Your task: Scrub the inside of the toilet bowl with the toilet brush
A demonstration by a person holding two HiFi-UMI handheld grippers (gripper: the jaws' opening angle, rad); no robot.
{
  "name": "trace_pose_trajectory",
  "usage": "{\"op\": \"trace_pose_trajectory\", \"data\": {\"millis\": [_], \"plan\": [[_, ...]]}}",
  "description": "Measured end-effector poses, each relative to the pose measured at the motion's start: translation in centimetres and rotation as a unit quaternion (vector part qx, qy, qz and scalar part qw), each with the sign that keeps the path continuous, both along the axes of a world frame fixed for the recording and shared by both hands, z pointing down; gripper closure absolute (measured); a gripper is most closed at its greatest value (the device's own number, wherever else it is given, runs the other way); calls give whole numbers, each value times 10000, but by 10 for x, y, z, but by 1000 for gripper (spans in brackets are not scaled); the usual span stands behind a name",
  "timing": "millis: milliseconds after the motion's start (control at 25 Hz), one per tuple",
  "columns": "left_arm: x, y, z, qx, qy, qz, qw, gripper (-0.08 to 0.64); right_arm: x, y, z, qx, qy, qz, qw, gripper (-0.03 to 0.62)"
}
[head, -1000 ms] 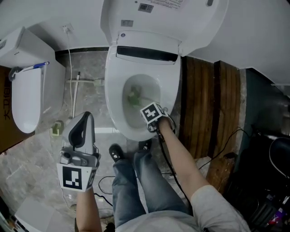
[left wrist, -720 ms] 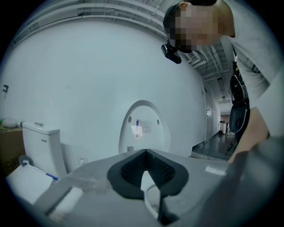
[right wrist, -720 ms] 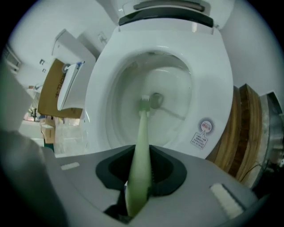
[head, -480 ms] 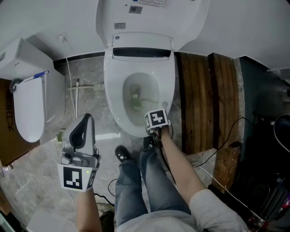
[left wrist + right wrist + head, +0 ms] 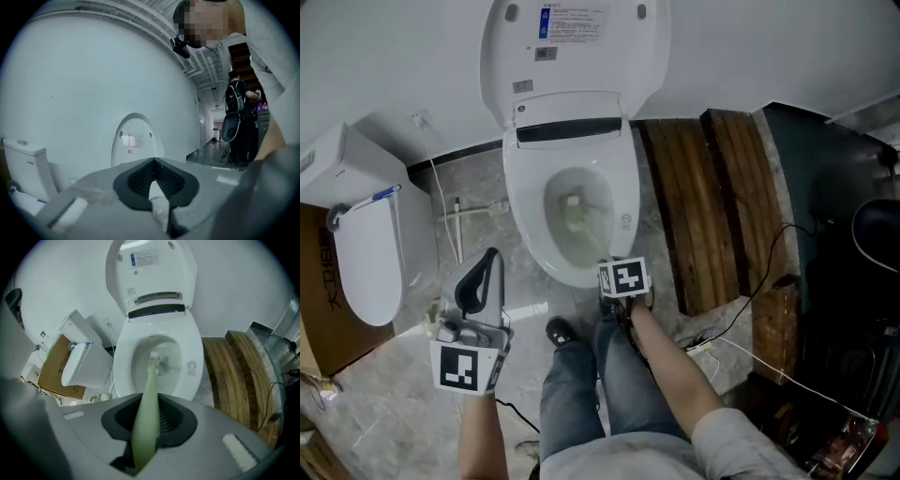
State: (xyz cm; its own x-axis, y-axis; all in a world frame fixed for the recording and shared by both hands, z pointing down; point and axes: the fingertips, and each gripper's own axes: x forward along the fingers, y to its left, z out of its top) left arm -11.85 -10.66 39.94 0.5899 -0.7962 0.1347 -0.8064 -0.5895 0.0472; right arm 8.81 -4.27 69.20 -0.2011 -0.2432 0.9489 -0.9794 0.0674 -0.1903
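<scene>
The white toilet (image 5: pixel 623 178) stands with its lid (image 5: pixel 572 56) up, and its bowl (image 5: pixel 595 192) holds a little water. The pale green toilet brush (image 5: pixel 575 220) reaches into the bowl. In the right gripper view its handle (image 5: pixel 145 418) runs from the jaws to the bristle head (image 5: pixel 153 357), which is over the bowl (image 5: pixel 171 352). My right gripper (image 5: pixel 622 277) (image 5: pixel 149 404) is shut on that handle, just off the bowl's front rim. My left gripper (image 5: pixel 487 267) (image 5: pixel 153 161) is held up left of the toilet, shut with nothing in it.
A second white toilet (image 5: pixel 366 253) and a cardboard box (image 5: pixel 314 300) stand at the left. Wooden planks (image 5: pixel 703 206) lie right of the bowl, with cables (image 5: pixel 741 309) and dark gear (image 5: pixel 862 244) beyond. The person's legs (image 5: pixel 581 384) are in front. Someone with a backpack (image 5: pixel 233 101) stands in the corridor.
My right gripper has drawn back from over the bowl's rim to just in front of it, still holding the brush. The head view has shifted; the left gripper stays raised.
</scene>
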Motion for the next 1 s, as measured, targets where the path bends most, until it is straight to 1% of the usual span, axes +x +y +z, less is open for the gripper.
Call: {"op": "trace_pose_trajectory", "data": {"millis": [160, 360, 480, 640, 760, 1000], "plan": [[7, 4, -14, -82, -23, 102, 9999, 560, 4, 11, -32, 331, -127, 157, 9992, 515], [15, 9, -41, -7, 31, 119, 9999, 560, 9, 29, -73, 642, -109, 26, 9979, 514], [18, 14, -57, 27, 89, 42, 9999, 560, 13, 35, -100, 872, -171, 17, 9960, 514], [26, 22, -83, 155, 132, -57, 9998, 560, 18, 38, -138, 1188, -359, 73, 9922, 514], [33, 31, -101, 236, 140, -125, 9995, 560, 21, 38, -169, 1440, -440, 17, 9886, 514], [48, 57, -128, 268, 228, -214, 9992, 560, 26, 40, -229, 2028, -563, -144, 9775, 514]]}}
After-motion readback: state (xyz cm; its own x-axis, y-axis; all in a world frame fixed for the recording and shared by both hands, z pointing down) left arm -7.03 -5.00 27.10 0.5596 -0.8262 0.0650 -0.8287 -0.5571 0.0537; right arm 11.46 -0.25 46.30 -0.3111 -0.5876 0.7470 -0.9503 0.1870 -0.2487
